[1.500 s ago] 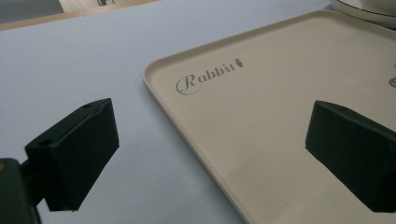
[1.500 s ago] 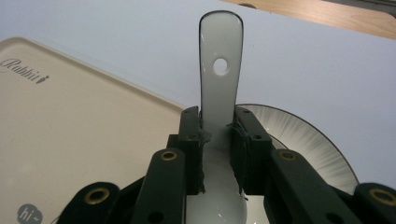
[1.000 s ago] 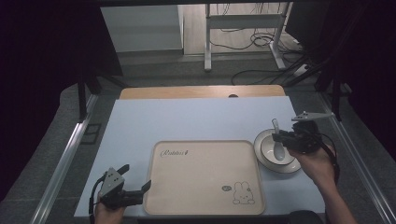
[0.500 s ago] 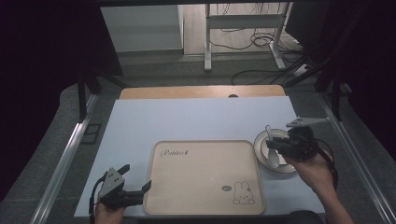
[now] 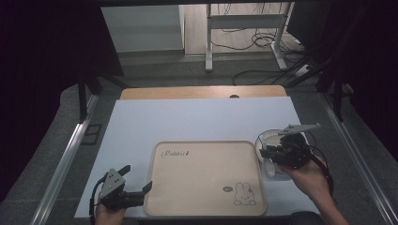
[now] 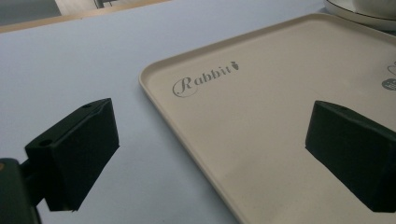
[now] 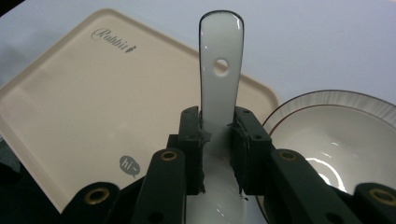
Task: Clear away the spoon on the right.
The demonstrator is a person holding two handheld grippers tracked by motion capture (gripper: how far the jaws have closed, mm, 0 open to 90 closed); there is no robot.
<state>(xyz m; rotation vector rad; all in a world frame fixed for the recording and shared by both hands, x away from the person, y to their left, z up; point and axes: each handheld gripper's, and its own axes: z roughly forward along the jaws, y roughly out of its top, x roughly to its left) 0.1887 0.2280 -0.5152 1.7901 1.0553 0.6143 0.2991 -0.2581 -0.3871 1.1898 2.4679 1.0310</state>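
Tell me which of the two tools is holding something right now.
The right tool: its jaws are clamped on the handle of the white spoon, beside the bowl. The left tool stands open by the tray, with nothing between its jaws.

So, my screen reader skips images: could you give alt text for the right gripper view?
The right gripper is shut on a white ceramic spoon, handle pointing away, over a beige tray printed "Rabbit". A white bowl sits at right.

A white table (image 5: 202,119) with a wooden edge (image 5: 202,92) stands on grey floor (image 5: 155,70). Beyond it, far from the fingers, a metal stand (image 5: 244,28) and loose cables (image 5: 263,42) sit in light; the sides are dark.
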